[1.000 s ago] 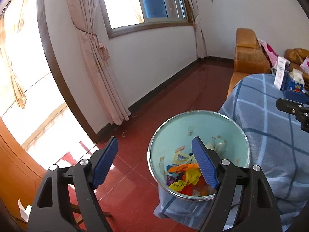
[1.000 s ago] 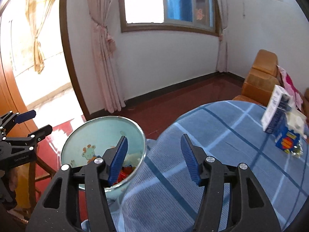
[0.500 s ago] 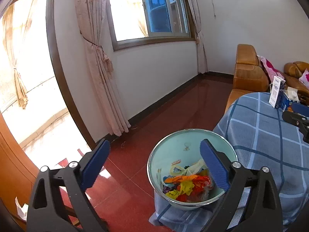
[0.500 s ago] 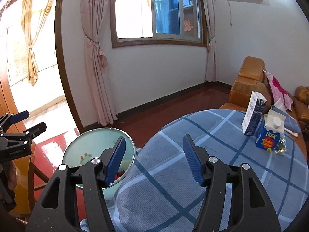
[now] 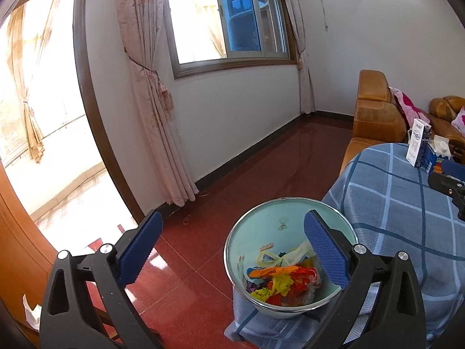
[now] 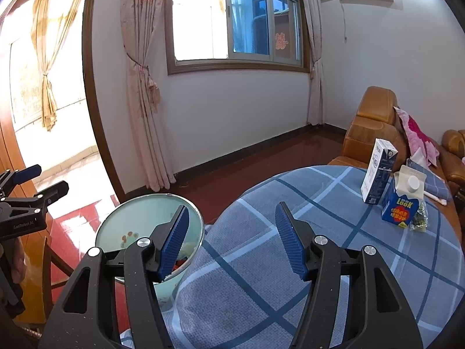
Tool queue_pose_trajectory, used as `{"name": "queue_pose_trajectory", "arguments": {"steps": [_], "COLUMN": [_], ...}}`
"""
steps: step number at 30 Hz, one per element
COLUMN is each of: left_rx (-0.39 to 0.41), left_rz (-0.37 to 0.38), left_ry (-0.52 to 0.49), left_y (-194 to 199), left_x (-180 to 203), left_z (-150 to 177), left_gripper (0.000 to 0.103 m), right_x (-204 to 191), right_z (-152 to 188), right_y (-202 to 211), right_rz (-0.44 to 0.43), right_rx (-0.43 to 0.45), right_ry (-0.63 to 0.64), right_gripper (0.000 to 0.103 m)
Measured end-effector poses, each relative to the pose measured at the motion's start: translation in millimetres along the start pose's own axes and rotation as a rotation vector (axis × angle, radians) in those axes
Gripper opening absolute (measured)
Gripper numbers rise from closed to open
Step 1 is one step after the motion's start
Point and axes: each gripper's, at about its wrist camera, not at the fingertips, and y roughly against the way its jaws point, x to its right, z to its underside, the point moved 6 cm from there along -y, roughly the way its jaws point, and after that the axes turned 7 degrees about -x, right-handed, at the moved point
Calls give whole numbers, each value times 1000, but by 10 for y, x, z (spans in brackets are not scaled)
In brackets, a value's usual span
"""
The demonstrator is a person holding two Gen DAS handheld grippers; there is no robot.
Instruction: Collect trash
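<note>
A pale green bin (image 5: 255, 232) with a metal rim stands on the floor beside the table and holds colourful wrappers (image 5: 282, 282). It also shows in the right wrist view (image 6: 136, 215). My left gripper (image 5: 232, 250) is open and empty above and left of the bin. My right gripper (image 6: 232, 238) is open and empty over the table's blue checked cloth (image 6: 334, 250). A white and blue carton (image 6: 376, 171), a blue carton with a white cap (image 6: 401, 203) and a small clear bag (image 6: 420, 218) stand at the table's far right.
Orange sofas (image 5: 375, 110) with a pink cloth (image 6: 415, 133) lie behind the table. The floor is red tile (image 5: 203, 256). Curtains (image 5: 151, 87) hang by a window and a balcony door. A wooden chair (image 6: 49, 261) is by the bin.
Both grippers have risen and pulled back. The bin now looks smaller and lower in both views, and more of the table and cartons shows. Both stay open.
</note>
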Motion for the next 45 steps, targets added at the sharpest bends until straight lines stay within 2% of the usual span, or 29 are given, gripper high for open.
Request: {"name": "queue_pose_trajectory", "arguments": {"steps": [25,28,38,45], "left_rx": [-19,-19,-32,-14], "left_rz": [-13,-18,-6,-16], "left_ry": [5,4,7,-26], "left_y": [-57,-59,-83,-44], "left_x": [-29,-25,-28,30], "left_z": [31,25,42,43], "left_gripper": [97,97,97,97], "right_x": [-44,-45,-45,-37], "right_z": [43,46,11,-14], "right_y": [5,19,52,82], "right_rz": [-3,2,4,6], "right_rx": [-2,6,17,26], "right_ry": [5,5,6,5], "right_gripper": [62,68,68,72]}}
